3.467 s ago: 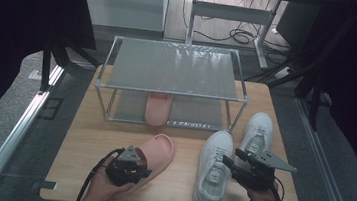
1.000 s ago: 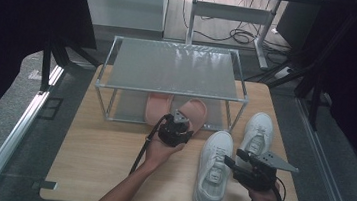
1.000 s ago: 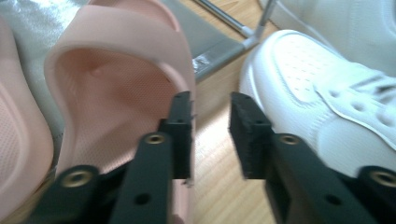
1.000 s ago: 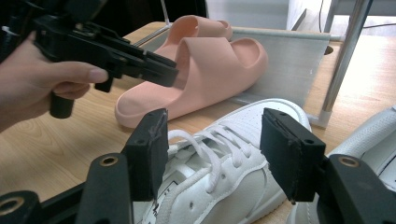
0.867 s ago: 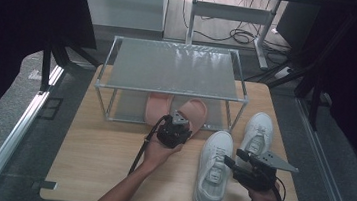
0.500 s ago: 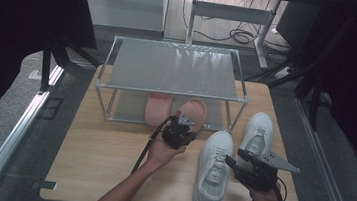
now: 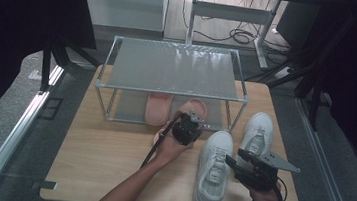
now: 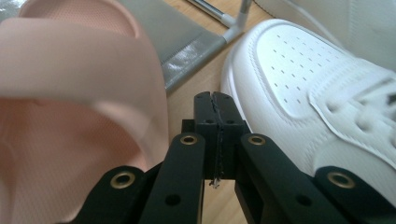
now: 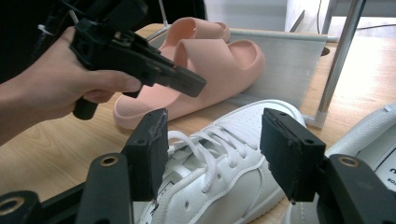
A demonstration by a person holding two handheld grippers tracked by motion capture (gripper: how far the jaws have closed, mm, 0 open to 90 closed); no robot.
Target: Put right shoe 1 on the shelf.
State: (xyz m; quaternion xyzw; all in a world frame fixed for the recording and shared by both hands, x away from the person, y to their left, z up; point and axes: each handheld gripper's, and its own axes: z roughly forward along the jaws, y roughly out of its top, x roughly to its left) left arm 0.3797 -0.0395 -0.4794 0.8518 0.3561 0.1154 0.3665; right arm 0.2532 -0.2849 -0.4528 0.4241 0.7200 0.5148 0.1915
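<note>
A pink slipper point(image 7: 194, 106) lies with its toe on the rack's low shelf point(image 9: 285, 60) and its heel on the table, beside a second pink slipper point(image 7: 158, 109). My left gripper point(image 7: 198, 126) hovers just right of the first slipper point(image 8: 84, 93), shut with nothing between its jaws point(image 8: 215, 100). My right gripper point(image 7: 229, 160) stands open over the laces of a white sneaker point(image 7: 213, 169), the fingers point(image 9: 149, 144) on either side and apart from it. The sneaker point(image 9: 224, 158) lies flat on the table.
A second white sneaker point(image 7: 257, 134) lies at the right, close to the first. The metal rack point(image 7: 174, 70) with its mesh top stands at the back of the wooden table point(image 7: 105, 158). A rack leg point(image 9: 334, 70) stands just behind the sneakers.
The left hand carried the pink slipper from the table's front to the rack and let it go. Over the last second the left gripper slid right and shut. The right gripper kept still.
</note>
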